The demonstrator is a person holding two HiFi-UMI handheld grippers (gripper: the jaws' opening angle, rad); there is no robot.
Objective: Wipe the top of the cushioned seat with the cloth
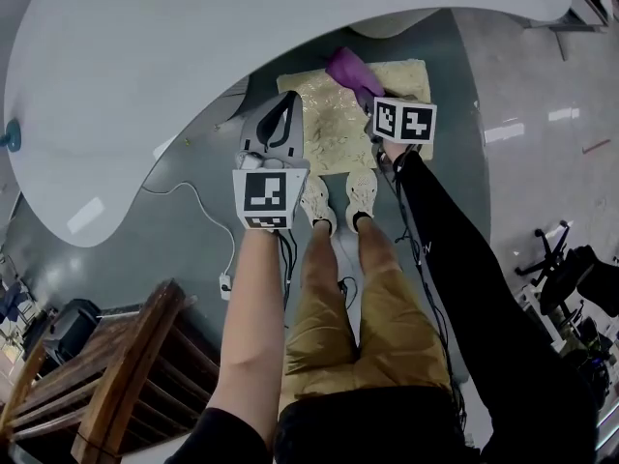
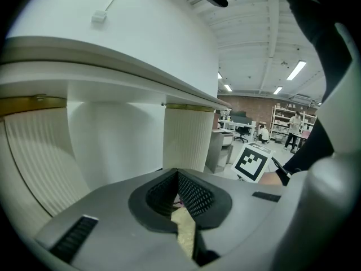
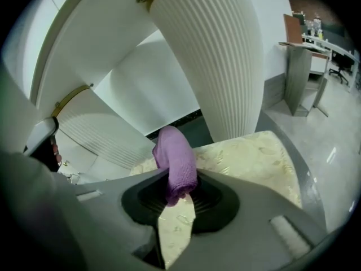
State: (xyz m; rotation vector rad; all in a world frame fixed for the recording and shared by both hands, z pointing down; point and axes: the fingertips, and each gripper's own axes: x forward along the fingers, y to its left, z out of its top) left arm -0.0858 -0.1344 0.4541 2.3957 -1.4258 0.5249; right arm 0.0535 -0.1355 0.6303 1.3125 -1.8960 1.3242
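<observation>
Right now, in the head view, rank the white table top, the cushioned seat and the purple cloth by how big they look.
1. white table top, by far the largest
2. cushioned seat, partly covered
3. purple cloth, clearly the smallest

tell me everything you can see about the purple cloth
The purple cloth is a soft, nubby, towel-like fabric, bunched into a thick fold. The right gripper is shut on one end; the rest arches up and forward past the jaws, above the pale patterned cushioned seat. Whether it touches the seat is unclear.
</observation>
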